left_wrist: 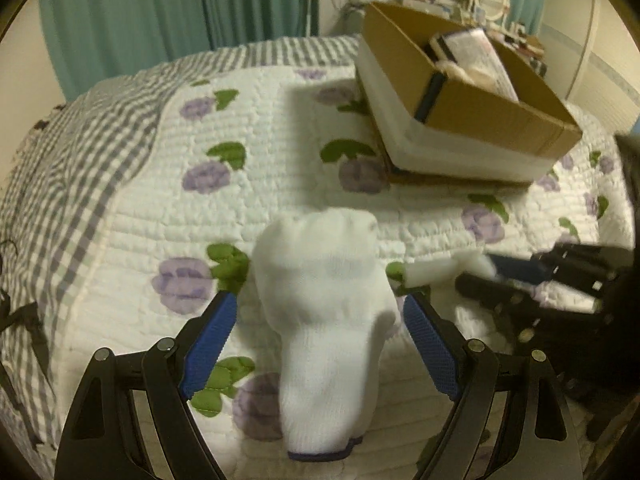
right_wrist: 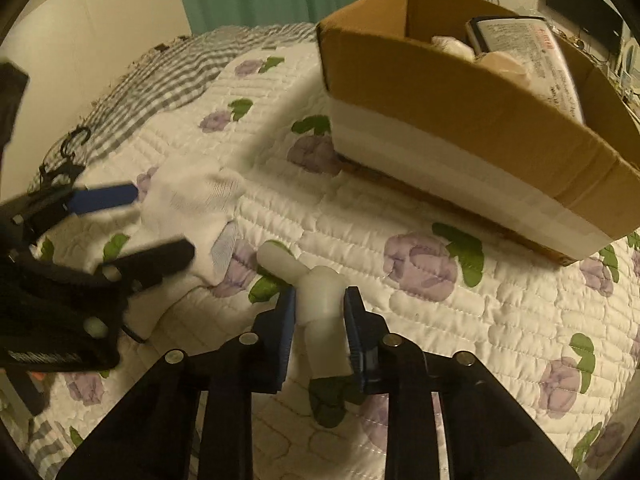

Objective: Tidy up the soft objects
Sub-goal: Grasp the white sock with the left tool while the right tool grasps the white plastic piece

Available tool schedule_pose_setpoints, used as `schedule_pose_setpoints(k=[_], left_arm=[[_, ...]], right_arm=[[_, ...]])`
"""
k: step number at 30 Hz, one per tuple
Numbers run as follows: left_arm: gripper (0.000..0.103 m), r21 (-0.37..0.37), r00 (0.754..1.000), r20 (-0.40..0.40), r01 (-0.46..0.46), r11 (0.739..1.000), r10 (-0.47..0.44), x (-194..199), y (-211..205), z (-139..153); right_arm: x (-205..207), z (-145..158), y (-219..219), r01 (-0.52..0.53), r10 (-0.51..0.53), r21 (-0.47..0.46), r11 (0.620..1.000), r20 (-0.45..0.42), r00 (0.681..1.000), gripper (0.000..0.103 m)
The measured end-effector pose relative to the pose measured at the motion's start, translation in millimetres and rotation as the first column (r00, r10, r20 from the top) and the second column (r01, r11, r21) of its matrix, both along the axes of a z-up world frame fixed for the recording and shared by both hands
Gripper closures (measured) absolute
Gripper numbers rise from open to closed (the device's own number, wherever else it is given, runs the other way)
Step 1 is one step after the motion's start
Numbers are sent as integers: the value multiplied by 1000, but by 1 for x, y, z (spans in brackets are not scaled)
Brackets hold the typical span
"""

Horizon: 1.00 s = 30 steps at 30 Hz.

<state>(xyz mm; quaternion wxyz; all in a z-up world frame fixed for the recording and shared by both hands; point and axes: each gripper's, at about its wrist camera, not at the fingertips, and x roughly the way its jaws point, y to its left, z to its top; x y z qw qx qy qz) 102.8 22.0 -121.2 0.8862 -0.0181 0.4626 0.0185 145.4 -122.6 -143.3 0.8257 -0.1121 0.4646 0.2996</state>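
White knitted glove (left_wrist: 324, 312), soft and ribbed, fingers curled into a rounded bundle and cuff edged with a thin dark-blue band, lying on the quilt (left_wrist: 132, 216) in front of the cardboard box (left_wrist: 468, 92). The left gripper (left_wrist: 320, 308) is spread wide, its blue textured pads standing either side of the glove; the black fingers (left_wrist: 212, 336) do not appear to press the fabric. Beside the glove, and likewise in front of the box, a second white fabric piece (right_wrist: 324, 304), rolled into a smooth tube with a rounded knob at its far end, is pinched between the narrowly set jaws of the right gripper (right_wrist: 320, 304); in the left wrist view its tip (left_wrist: 436, 270) projects just beside the glove. In the right wrist view the glove (right_wrist: 192, 204) sits well left of the roll, with the left gripper (right_wrist: 156, 224) around it.

The quilt is white, stitched in horizontal puffed channels and printed with purple roses and green leaves; a grey-and-white gingham border (left_wrist: 64, 168) runs along its far side from the box. The box is corrugated brown card, rectangular, open-topped, with a white band round its lower wall, resting on the quilt. Inside it lie pale rounded soft items (right_wrist: 500, 60) and a flat printed packet (right_wrist: 532, 48). Teal curtains (left_wrist: 132, 12) hang behind the box.
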Motion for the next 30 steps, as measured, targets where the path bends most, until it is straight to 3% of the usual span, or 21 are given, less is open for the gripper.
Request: schedule_pose_setpoints(k=[8, 12, 14, 15, 20, 30], left_arm=[[16, 54, 996, -82, 34, 998, -30, 12, -13, -33], [18, 8, 995, -99, -1, 1000, 2, 17, -5, -43], [19, -13, 995, -99, -20, 1000, 19, 17, -2, -41], [29, -10, 995, -94, -20, 1000, 19, 16, -2, -39], [43, 15, 997, -71, 13, 1000, -12, 11, -10, -33], [49, 3, 1000, -23, 10, 1000, -10, 1, -15, -4]], right_arm=[[5, 6, -13, 46, -45, -14, 999, 33, 998, 79], [5, 7, -18, 48, -48, -11, 999, 32, 998, 79], [5, 7, -18, 49, -49, -10, 999, 32, 998, 79], [5, 7, -18, 49, -48, -10, 999, 32, 998, 79], [4, 10, -20, 51, -51, -11, 999, 42, 998, 79], [-9, 45, -34, 67, -68, 15, 998, 106, 992, 79]])
